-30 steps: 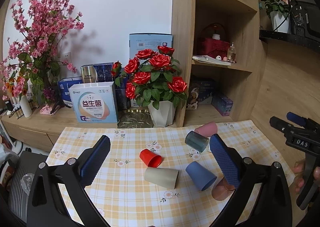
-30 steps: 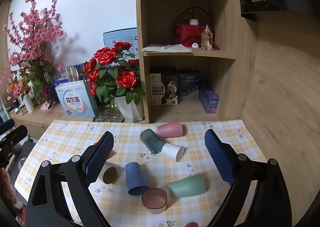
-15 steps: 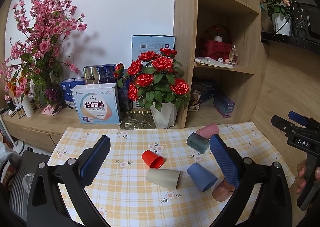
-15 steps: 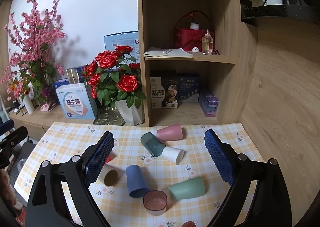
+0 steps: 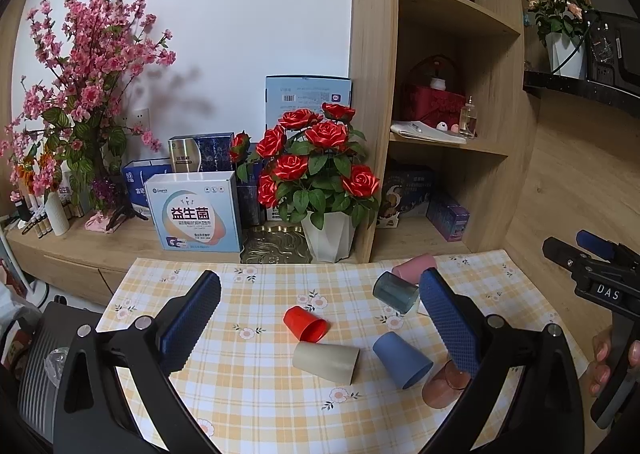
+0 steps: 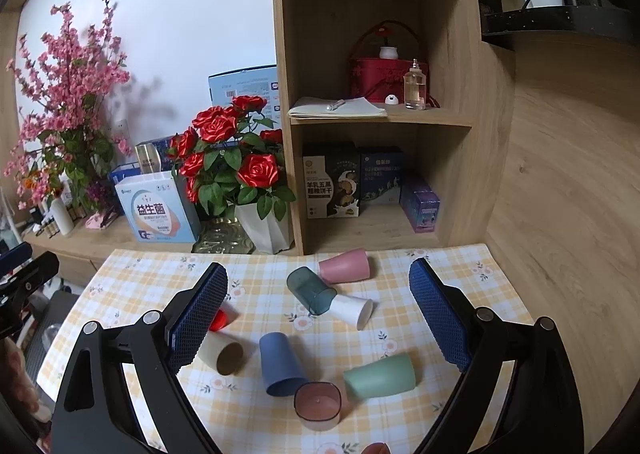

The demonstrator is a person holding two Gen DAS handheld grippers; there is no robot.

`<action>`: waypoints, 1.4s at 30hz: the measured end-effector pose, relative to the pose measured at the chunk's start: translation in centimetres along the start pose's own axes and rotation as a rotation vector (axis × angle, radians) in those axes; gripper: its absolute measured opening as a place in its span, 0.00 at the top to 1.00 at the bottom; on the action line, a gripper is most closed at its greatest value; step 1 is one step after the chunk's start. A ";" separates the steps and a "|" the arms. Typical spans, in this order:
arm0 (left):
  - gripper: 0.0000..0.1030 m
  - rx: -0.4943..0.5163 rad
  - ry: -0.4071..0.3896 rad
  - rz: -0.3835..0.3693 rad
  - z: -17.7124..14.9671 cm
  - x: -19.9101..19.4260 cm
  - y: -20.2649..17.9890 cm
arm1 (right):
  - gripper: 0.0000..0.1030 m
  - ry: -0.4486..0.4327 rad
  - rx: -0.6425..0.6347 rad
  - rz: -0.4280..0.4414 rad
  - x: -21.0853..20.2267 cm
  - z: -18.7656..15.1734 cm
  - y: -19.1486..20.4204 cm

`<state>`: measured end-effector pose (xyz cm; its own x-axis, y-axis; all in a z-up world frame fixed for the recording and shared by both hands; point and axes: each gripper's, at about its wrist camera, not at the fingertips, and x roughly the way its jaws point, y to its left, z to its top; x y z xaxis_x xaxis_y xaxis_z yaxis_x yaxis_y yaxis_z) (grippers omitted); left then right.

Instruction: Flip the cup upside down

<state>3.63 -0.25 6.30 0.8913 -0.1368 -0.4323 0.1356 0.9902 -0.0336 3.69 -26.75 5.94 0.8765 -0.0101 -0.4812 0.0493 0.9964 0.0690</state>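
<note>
Both grippers hang over the checked table (image 6: 460, 266) with jaws spread wide and nothing between them: left gripper (image 5: 320, 318), right gripper (image 6: 320, 314). Step in hand looks like approach/target choice, no contact yet.

Cups sit mid-table, most on their sides: red cup (image 5: 305, 324), beige cup (image 5: 326, 361), blue cup (image 6: 280, 364), teal cup (image 6: 312, 290) touching the white cup (image 6: 352, 309), pink cup (image 6: 345, 265) at the far edge, green cup (image 6: 380, 376) near right. The translucent pink cup (image 6: 318, 405) stands mouth-up at the near edge, so likely the one to flip, though I can't tell which is meant.

Next move, my read: lower the right gripper around its wall, clamp, lift, rotate half a turn, set rim down.

View differences: right wrist shows the green and white cups plus the pink cup's open mouth; left wrist hides those behind its right finger, but shows the red cup whole.
</note>
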 end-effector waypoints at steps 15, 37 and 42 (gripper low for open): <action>0.06 -0.010 0.005 -0.043 0.7 0.0 -0.2 | 0.13 -0.003 0.004 -0.013 -0.3 0.4 -0.1; 0.06 -0.013 0.016 -0.046 0.8 0.4 -0.3 | 0.13 0.011 0.006 -0.026 -0.2 0.7 -0.2; 0.06 -0.017 0.014 -0.044 0.6 0.3 -0.1 | 0.13 0.012 0.005 -0.025 -0.2 0.7 -0.2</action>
<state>4.12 -0.44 6.73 0.8785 -0.1803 -0.4423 0.1673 0.9835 -0.0686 3.90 -27.02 6.65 0.8694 -0.0339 -0.4929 0.0735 0.9954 0.0612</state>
